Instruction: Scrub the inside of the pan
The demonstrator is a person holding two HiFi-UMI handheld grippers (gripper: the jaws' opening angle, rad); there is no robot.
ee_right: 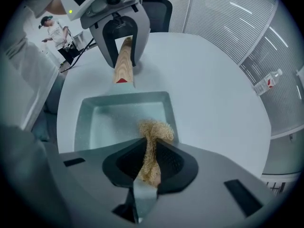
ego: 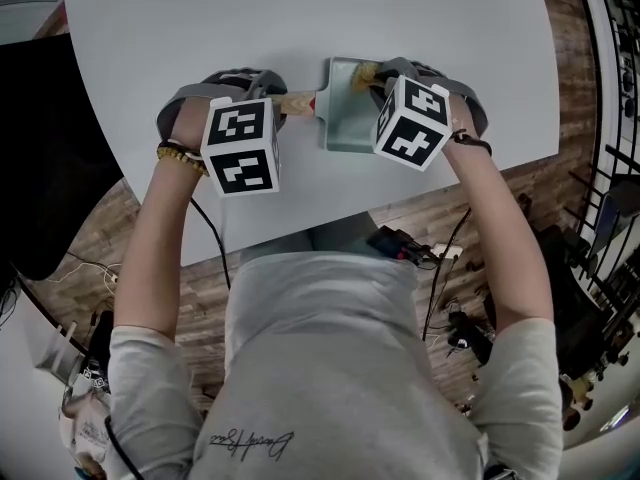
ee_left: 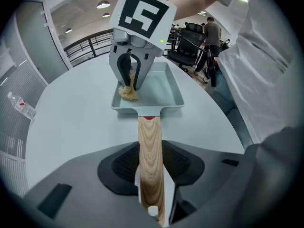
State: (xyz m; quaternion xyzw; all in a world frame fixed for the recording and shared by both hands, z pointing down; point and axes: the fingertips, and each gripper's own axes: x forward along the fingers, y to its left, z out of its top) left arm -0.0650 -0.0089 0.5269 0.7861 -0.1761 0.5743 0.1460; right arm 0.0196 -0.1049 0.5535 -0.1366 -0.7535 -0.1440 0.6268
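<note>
My left jaws (ee_left: pixel 151 189) are clenched on the wooden handle (ee_left: pixel 149 146) of the pan (ee_left: pixel 161 87), gripping it near its free end. The pan sits flat on the pale grey table (ego: pixel 300 18), just in front of me. Its long axis runs across me, the handle pointing to my left and the rectangular pale blue-green basin to my right. A small red tab shows where the handle meets the basin.

My right jaws (ee_right: pixel 147 170) point down into the basin, clamped on a tan fibrous scrubber (ee_right: pixel 154 129). Its loose tuft sits inside the pan against the side wall farthest from me. The scrubber is the only thing in the basin.

The script print on my grey shirt (ego: pixel 320 368) is too small to read. Beyond the table edge lies a clear bottle (ee_right: pixel 266 82) with a red label, its lettering unreadable. Farther off, a person (ee_left: pixel 210 34) stands beside black office chairs (ee_left: pixel 190 37).
</note>
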